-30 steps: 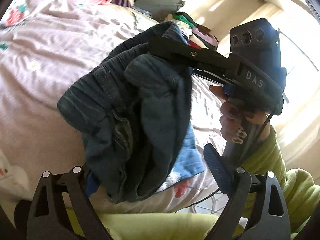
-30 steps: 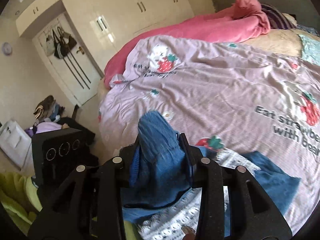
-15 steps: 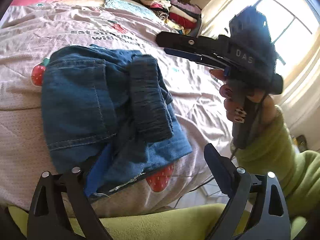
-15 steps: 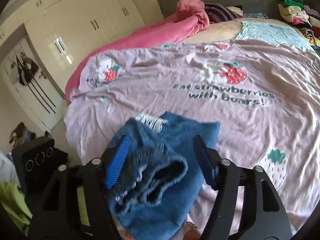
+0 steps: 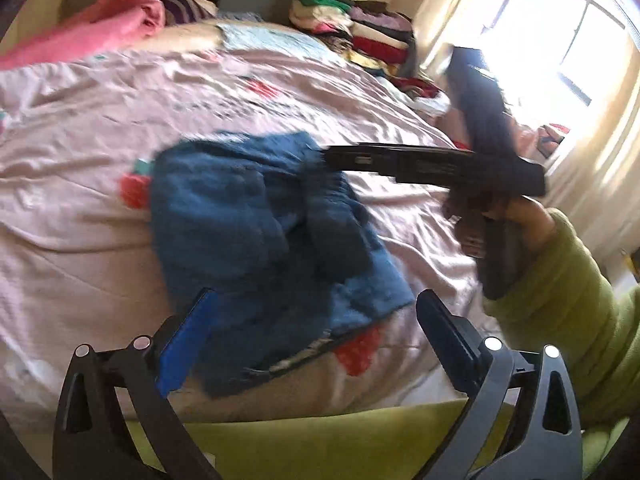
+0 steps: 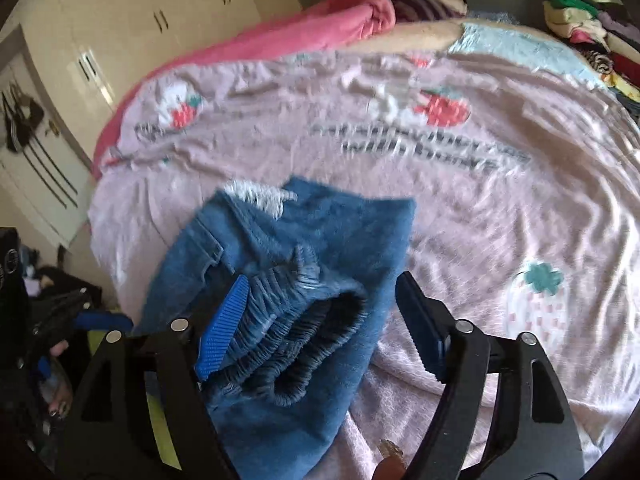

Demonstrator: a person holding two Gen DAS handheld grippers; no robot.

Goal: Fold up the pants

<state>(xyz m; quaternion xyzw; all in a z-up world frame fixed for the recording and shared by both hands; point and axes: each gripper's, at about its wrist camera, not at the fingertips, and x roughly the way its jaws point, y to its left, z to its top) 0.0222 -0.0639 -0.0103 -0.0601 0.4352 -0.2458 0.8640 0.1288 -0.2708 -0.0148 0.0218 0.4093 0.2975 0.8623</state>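
The blue denim pants (image 5: 256,236) lie bunched in a folded heap on the pink strawberry bedspread (image 5: 80,128) near the bed's front edge. In the right wrist view the pants (image 6: 288,264) show their elastic waistband facing me, between the fingers. My left gripper (image 5: 316,340) is open and empty just in front of the heap. My right gripper (image 6: 324,320) is open, its fingers astride the waistband without pinching it. The right gripper also shows in the left wrist view (image 5: 432,164), hovering over the heap's right side.
A pink blanket (image 6: 320,28) is piled at the head of the bed. Stacked folded clothes (image 5: 352,28) sit at the far right by a bright window. White wardrobes (image 6: 132,20) stand at the left. My green sleeve (image 5: 568,312) is at the lower right.
Both grippers have let go of the pants, which dropped from the air onto the bedspread. The grippers have opened and drawn back a little.
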